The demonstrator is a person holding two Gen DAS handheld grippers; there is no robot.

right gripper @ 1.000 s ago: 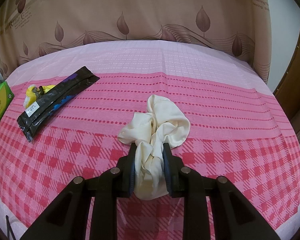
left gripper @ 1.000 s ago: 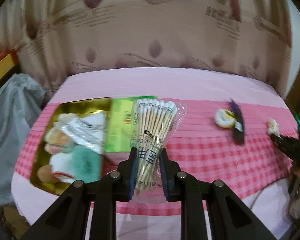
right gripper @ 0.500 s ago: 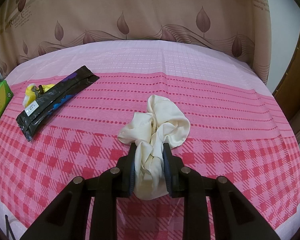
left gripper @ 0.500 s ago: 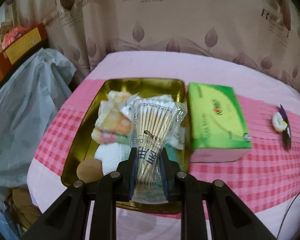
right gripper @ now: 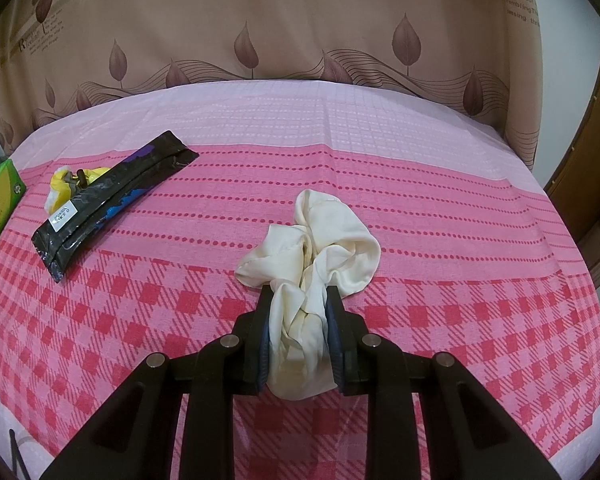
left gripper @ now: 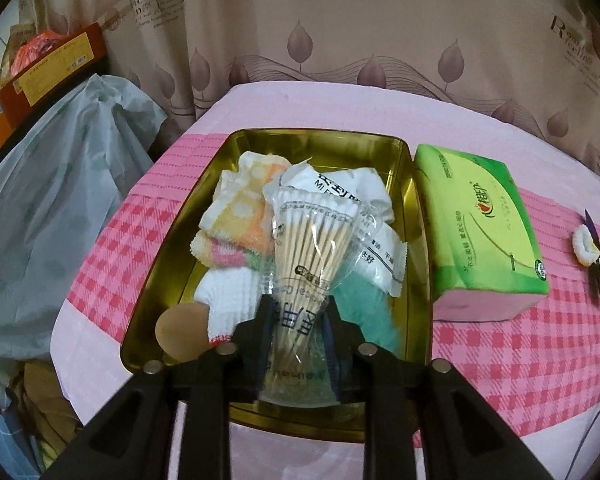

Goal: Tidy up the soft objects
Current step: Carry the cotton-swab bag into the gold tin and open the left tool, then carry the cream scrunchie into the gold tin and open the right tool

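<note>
My left gripper (left gripper: pixel 298 304) hovers over the gold tin (left gripper: pixel 168 276) with a clear bag of cotton swabs (left gripper: pixel 314 232) upright between its jaws. The jaws are opening, and the pads still touch the bag. Inside the tin lie checked towels (left gripper: pixel 236 220), white sachets (left gripper: pixel 364 192), a teal fluffy piece (left gripper: pixel 364 312), a white sock (left gripper: pixel 228 296) and a tan round puff (left gripper: pixel 180 330). In the right wrist view my right gripper (right gripper: pixel 299 296) is shut on a crumpled cream cloth (right gripper: pixel 324 236) that rests on the pink checked tablecloth (right gripper: pixel 460 320).
A green tissue pack (left gripper: pixel 480 232) lies right beside the tin. A black packet (right gripper: pixel 112 196) rests on a yellow and white scrunchie (right gripper: pixel 62 184) left of the cloth. A grey plastic bag (left gripper: pixel 52 208) hangs off the table's left side. A curtain closes the back.
The left gripper carried the swab bag leftward and down until it stood over the tin, and its jaws have widened slightly. The right gripper and cloth stayed still.
</note>
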